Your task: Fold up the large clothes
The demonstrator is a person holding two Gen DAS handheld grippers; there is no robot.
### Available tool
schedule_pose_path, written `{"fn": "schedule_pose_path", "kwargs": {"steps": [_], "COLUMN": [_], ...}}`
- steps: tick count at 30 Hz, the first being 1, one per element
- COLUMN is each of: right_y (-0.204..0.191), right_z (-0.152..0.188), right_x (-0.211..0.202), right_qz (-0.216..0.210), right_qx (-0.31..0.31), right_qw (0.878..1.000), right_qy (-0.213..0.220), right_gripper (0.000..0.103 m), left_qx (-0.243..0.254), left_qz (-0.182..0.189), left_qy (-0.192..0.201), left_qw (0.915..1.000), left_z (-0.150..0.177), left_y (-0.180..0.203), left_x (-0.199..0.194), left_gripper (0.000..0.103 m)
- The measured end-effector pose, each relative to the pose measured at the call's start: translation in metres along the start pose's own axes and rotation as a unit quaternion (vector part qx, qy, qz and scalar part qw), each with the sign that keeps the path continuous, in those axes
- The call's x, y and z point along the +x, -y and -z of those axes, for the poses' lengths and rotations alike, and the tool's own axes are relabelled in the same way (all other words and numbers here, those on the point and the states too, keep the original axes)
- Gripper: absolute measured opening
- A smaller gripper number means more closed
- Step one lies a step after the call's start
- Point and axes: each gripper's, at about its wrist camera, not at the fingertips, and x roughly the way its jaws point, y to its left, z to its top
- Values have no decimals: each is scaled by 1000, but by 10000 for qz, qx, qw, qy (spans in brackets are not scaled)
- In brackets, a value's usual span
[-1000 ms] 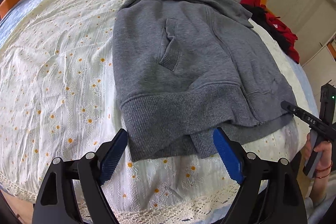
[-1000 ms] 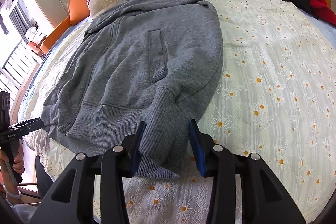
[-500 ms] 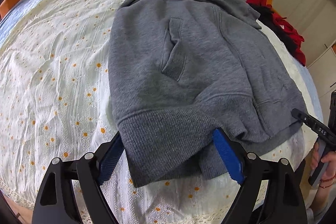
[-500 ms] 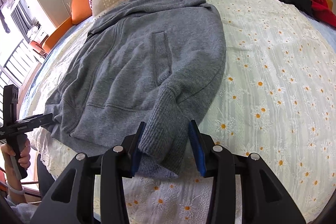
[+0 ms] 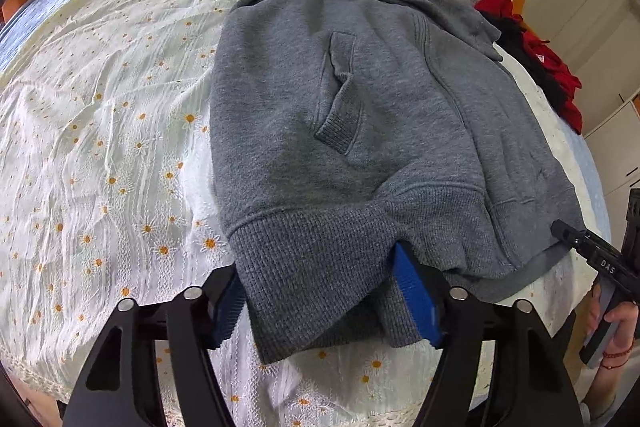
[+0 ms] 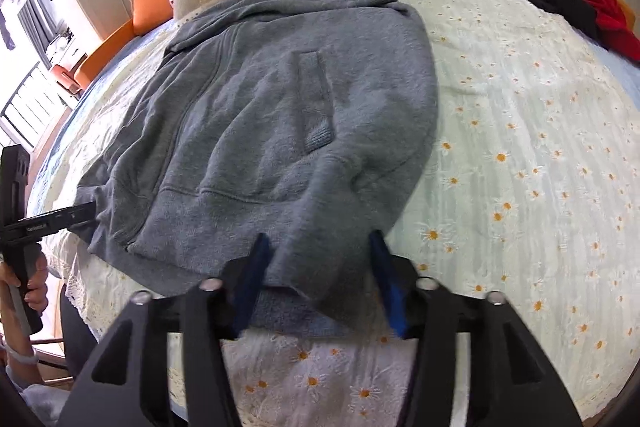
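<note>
Hoodie (image 5: 360,131) lies flat on the daisy bedspread (image 5: 100,147) with sides folded in; your left gripper (image 5: 320,303), just closing, and right gripper (image 6: 318,283) both pinch the hem, lengthwise fold remains.

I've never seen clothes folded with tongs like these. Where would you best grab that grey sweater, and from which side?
By the ribbed hem band of the grey sweater, at its two bottom corners, coming in from the foot of the bed. That thick edge lies nearest and bunches between the pads. The left gripper, jaws just closing, and the right gripper already straddle it.
</note>
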Motion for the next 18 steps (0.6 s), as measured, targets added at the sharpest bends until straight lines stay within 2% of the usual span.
{"fn": "schedule_pose_path", "kwargs": {"steps": [1,4,6,7,8,11,15,18], "right_y": [2,5,3,2,-1,-5,-11,-13], "right_z": [0,1,1,1,1,-4,-14,-18], "right_x": [-1,-1,0,0,0,-7,-21,-27], "right_qz": [-10,-21,-44,-53,-57,-110,-218,-232], "right_qx": [3,-17,-47,-80,-112,-200,-301,-396], "right_qw": [10000,10000,10000,9999,9999,9994,9985,9980], "right_qy": [14,27,50,74,104,243,412,426], "right_gripper": [39,33,23,21,20,15,14,14], "left_qx": [-34,-54,43,98,161,341,552,390], "left_qz": [-3,-68,-189,-284,-426,-473,-459,-281], "left_qy": [21,13,45,91,121,140,167,65], "left_qw": [10000,10000,9998,9995,9989,9982,9973,9988], "left_z": [0,0,1,0,0,-2,-4,-3], "left_y": [0,-1,4,6,9,13,16,10], "left_x": [-1,-1,-1,-2,-3,-6,-19,-23], "left_gripper": [64,58,50,39,33,24,21,32]}}
